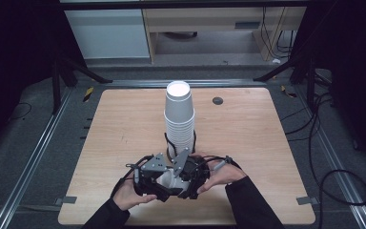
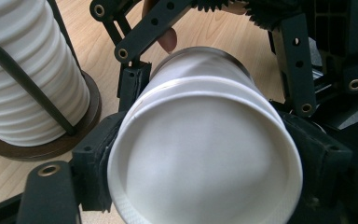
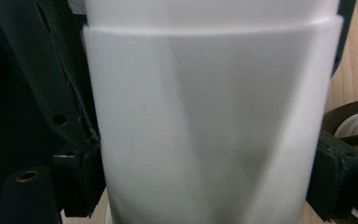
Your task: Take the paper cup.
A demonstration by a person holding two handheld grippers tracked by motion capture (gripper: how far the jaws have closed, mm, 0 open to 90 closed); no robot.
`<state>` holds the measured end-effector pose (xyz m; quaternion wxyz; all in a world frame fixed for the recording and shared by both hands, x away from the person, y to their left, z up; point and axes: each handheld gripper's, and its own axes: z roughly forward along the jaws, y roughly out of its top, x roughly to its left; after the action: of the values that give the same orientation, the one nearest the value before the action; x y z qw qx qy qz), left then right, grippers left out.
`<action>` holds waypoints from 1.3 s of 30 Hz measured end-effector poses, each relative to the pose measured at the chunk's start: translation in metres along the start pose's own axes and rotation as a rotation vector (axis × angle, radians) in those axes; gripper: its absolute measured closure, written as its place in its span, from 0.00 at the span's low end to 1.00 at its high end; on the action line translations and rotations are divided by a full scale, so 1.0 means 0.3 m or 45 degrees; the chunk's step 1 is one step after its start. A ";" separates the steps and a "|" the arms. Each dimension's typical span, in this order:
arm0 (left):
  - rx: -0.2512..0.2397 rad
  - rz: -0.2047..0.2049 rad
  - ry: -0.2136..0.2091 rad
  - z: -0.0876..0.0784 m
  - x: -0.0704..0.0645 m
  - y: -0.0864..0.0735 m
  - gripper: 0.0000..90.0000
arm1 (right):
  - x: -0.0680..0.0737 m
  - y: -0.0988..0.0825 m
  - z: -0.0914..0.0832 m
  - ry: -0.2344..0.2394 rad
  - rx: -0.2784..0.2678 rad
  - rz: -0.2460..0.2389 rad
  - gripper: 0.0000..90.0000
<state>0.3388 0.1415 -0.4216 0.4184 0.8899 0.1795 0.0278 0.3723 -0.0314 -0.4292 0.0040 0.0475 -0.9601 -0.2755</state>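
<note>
Pale wooden table [image 1: 248, 143], dark room around it; a tall stack of white cups [image 1: 179, 117] stands in a wire holder mid-table. At the near edge, my left tongs [image 1: 164, 187] and right tongs [image 1: 187, 187] both clamp a white paper cup [image 1: 169, 180] lying on its side between them, pads pressed to its wall. No print or lettering on cup that I can read.

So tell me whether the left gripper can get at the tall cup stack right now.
Probably not. The left gripper is shut on nested white cups that the right gripper also grips, so its fingers are occupied, though the cup stack stands close.
</note>
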 end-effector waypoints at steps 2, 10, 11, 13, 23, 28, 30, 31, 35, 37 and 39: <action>0.003 -0.002 -0.002 0.001 0.000 0.000 0.24 | 0.001 0.000 0.001 0.003 0.004 0.003 0.17; 0.003 0.002 -0.006 -0.002 -0.005 0.003 0.24 | 0.002 0.000 -0.003 0.019 0.006 0.012 0.14; 0.003 0.002 -0.006 -0.002 -0.005 0.003 0.24 | 0.003 -0.001 -0.005 0.020 0.000 0.018 0.12; 0.003 -0.004 -0.005 -0.003 -0.003 0.002 0.24 | 0.002 -0.002 -0.009 0.031 -0.010 0.023 0.09; 0.016 0.013 0.001 -0.014 0.001 0.000 0.24 | -0.004 -0.019 -0.057 -0.017 -0.047 0.051 0.06; 0.007 0.008 0.009 -0.024 0.007 -0.005 0.24 | -0.006 -0.027 -0.114 -0.067 -0.085 0.074 0.06; 0.006 0.009 0.010 -0.026 0.009 -0.007 0.24 | -0.005 -0.033 -0.136 -0.089 -0.103 0.078 0.06; 0.004 0.009 0.014 -0.027 0.010 -0.008 0.24 | -0.005 -0.037 -0.146 -0.092 -0.115 0.082 0.06; -0.002 0.007 0.018 -0.034 0.016 -0.011 0.24 | -0.005 -0.062 -0.187 -0.136 -0.164 0.111 0.06; -0.011 0.003 0.015 -0.040 0.020 -0.013 0.24 | -0.005 -0.078 -0.207 -0.150 -0.193 0.129 0.06; -0.018 0.000 0.019 -0.044 0.021 -0.013 0.24 | -0.004 -0.087 -0.218 -0.160 -0.210 0.146 0.06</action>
<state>0.3407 0.1557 -0.4168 0.4231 0.8868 0.1825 0.0358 0.3781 -0.0878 -0.3873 -0.0365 -0.0251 -0.9337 -0.3553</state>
